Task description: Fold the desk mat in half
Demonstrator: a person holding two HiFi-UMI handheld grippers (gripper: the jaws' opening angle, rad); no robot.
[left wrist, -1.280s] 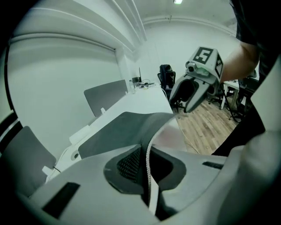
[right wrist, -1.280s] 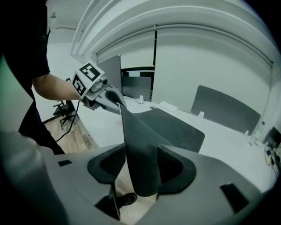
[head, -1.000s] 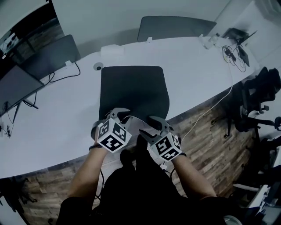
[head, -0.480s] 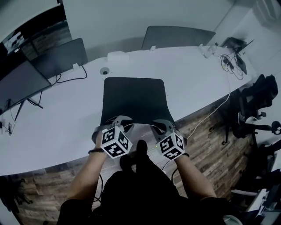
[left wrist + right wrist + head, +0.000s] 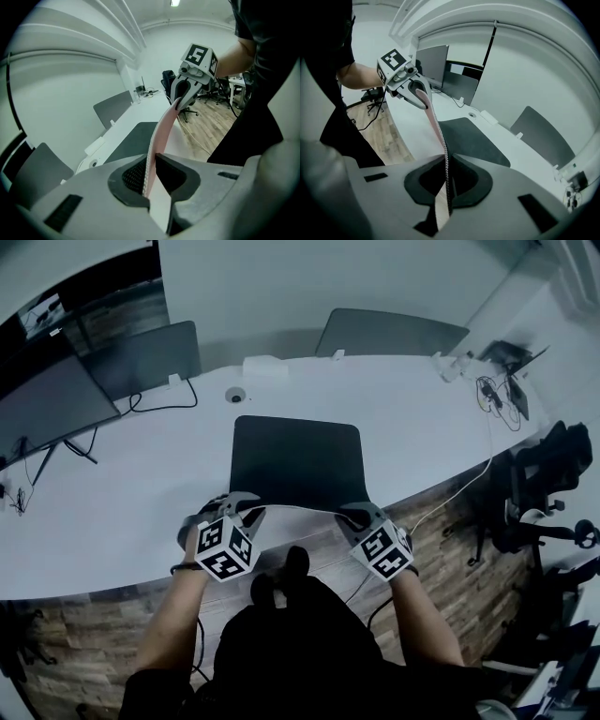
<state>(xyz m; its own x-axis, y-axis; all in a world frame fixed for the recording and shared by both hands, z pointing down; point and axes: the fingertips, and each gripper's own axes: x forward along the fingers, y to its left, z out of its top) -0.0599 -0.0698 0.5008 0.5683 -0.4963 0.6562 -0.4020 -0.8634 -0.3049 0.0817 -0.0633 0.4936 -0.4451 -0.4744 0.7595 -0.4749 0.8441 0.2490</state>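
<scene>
Starting far left in the head view: got two dark monitors [image 5: 56,413] standing on a long white desk [image 5: 122,493], with black cables [image 5: 141,407] trailing off behind. Can't read anything on the screens, way too small. Next along, near the back edge, a little round white puck [image 5: 234,395] and a white box [image 5: 265,367].

Then the left tongs [image 5: 246,506], clamped on the near left corner of the desk mat [image 5: 295,460]. Looking through its own camera, can see the mat's edge pinched between both pads, pale pinkish underside showing. Just been easing open a hair, but gripping the mat all the same.

Closest thing to a label anywhere: black-and-white square code patterns on the cubes riding on both tongs.

As for the mat itself: dark, mostly lying flat mid-desk, near edge lifted off the surface and stretched in a strip from one pair of tongs to the other.

Moving on to the right tongs [image 5: 349,512]: squeezed nearly all the way closed on the near right corner, thin mat edge sandwiched between the pads.

Behind the desk, a grey panel [image 5: 394,334]. Further right, a white cable [image 5: 450,488] dropping off the desk edge toward the wooden floor [image 5: 441,549], some dark gear and wires [image 5: 497,381] at the far corner, and a black office chair [image 5: 544,474] at the very right.
</scene>
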